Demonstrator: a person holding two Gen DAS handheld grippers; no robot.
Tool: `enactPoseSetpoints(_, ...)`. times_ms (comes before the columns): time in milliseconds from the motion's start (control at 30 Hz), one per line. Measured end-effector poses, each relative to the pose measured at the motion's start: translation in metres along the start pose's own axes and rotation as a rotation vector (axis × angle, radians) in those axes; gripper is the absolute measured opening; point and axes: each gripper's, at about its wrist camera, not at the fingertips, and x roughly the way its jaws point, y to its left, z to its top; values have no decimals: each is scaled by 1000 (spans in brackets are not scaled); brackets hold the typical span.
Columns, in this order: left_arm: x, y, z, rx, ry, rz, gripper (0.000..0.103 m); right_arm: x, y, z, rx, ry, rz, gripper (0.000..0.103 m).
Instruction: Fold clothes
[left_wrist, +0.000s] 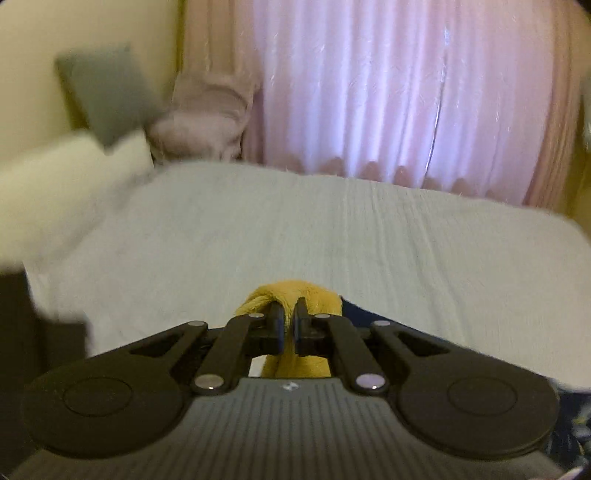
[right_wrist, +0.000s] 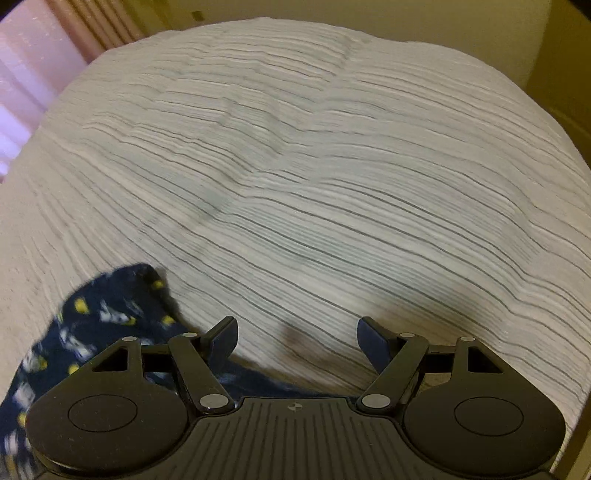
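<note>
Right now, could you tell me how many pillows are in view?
2: a white pillow at the bed's far left and a grey pillow leaning on the wall behind it. Others may be hidden.

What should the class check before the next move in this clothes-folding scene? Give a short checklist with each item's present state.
1. Left gripper shut on the yellow fabric: ok.
2. Right gripper open with nothing between its fingers: ok.
3. Navy patterned garment within the right gripper's reach, beside its left finger: ok.
4. Bedspread bare ahead for laying cloth out: ok.
5. Whether the yellow fabric belongs to the navy garment: cannot tell.
6. How much fabric is pinched: cannot tell.
</note>
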Motion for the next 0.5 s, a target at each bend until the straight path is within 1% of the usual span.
enactPoseSetpoints(33, 9, 2, -9, 30, 61, 49, 10, 5, 5, 2, -7, 8, 11, 75)
enactPoseSetpoints(67, 17, 3, -18, 61, 122, 98, 13, 11, 10, 3, -14, 20, 25, 75)
enactPoseSetpoints(100, 26, 5, -27, 91, 183, 146, 16, 18, 15, 4, -21, 34, 40, 75)
enactPoseSetpoints(133, 34, 6, -35, 122, 244, 195, 16, 23, 21, 5, -33, 45, 54, 75)
enactPoseSetpoints(233, 40, 7, -87, 26, 351, 235, 16, 37, 42, 7, -86, 72, 99, 75)
enactPoseSetpoints(333, 24, -11, -132, -79, 403, 187, 17, 44, 64, 12, -154, 74, 155, 75)
enactPoseSetpoints(367, 20, -23, -142, -100, 417, 171, 17, 47, 71, 16, -175, 72, 174, 75)
enactPoseSetpoints(500, 1, -58, -162, -174, 431, 70, 17, 55, 91, 30, -231, 65, 278, 75)
